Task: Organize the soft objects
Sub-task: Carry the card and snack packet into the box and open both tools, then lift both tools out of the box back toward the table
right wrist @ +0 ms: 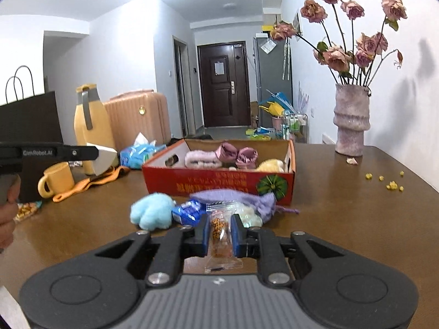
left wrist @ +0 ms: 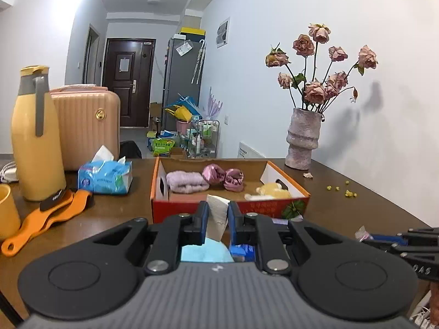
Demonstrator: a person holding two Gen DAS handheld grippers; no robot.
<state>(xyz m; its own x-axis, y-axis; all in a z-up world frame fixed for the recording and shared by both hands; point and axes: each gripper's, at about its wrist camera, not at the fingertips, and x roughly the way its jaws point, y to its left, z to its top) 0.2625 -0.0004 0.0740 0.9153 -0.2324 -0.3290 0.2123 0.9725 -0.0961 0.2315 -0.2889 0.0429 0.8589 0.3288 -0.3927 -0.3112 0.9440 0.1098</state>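
The left gripper [left wrist: 217, 213] is clamped on a folded white tissue [left wrist: 218, 213], its blue pads pressing both faces so that the sheet stands up between them. Directly under its fingers lie a light blue plush piece [left wrist: 204, 250] and a blue packet [left wrist: 242, 250]. Just ahead of its tips sits the red cardboard box [left wrist: 175, 208] with its top open. Inside the box, a pale purple rolled cloth [left wrist: 186, 182] lies to the left, two pink bundles [left wrist: 223, 176] in the middle and a yellow soft thing [left wrist: 273, 189] to the right. Further left of the tool are an orange strap [left wrist: 46, 219], a blue tissue pack [left wrist: 105, 175] and a yellow flask [left wrist: 34, 139]; far right stands a vase of dried roses [left wrist: 303, 139].

The right gripper [right wrist: 221, 229] is closed on a clear snack packet [right wrist: 221, 244] with orange contents, which hangs between its pads above the table [right wrist: 356, 219]. Just beyond its tips lie a lilac knitted pouch [right wrist: 241, 200] and the blue packet [right wrist: 188, 212], with the light blue plush piece [right wrist: 152, 212] to the left. The box [right wrist: 219, 181] stands behind them. Far left, the other tool reaches in from the edge of the view with the white tissue [right wrist: 104, 157] at its tip.
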